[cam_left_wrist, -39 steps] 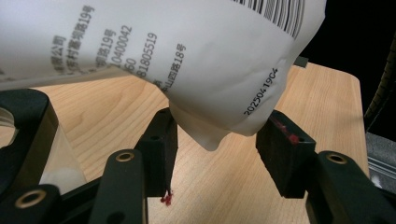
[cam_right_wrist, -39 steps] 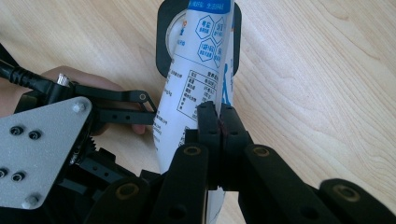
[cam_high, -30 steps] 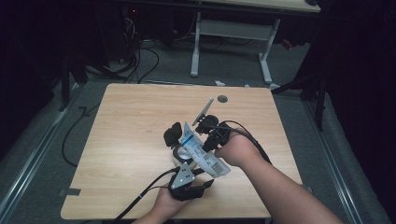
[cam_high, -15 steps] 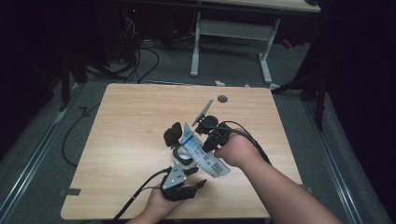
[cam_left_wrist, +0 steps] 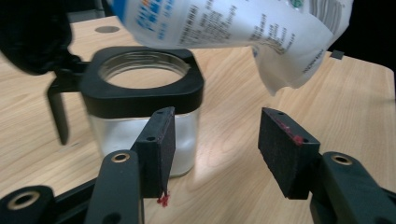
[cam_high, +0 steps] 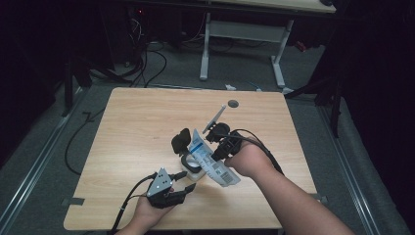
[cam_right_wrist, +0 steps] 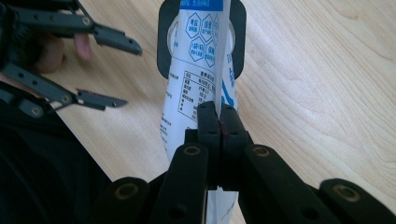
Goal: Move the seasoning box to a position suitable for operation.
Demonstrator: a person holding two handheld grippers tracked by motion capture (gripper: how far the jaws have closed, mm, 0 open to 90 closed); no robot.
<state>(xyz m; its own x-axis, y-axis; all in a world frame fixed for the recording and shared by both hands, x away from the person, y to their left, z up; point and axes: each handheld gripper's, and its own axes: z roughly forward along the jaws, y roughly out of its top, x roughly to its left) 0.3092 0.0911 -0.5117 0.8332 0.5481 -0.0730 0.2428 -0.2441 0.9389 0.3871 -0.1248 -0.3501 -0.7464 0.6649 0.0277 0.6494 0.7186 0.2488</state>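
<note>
White and blue pouch (cam_right_wrist: pixel 196 84), covered in small print too fine to read, hangs tilted over the open glass jar (cam_left_wrist: pixel 144 116) on the wooden surface (cam_high: pixel 137 122). Right tool (cam_right_wrist: pixel 219 121) pinches the pouch firmly. Left tool (cam_left_wrist: pixel 215 149) stands open and empty just beside the jar.

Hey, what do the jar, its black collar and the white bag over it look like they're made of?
Jar: probably clear glass, see-through walls showing white powder.
Collar: likely matte black plastic, dull and moulded.
Bag: thin glossy plastic film, creased, printed in blue and black.
</note>
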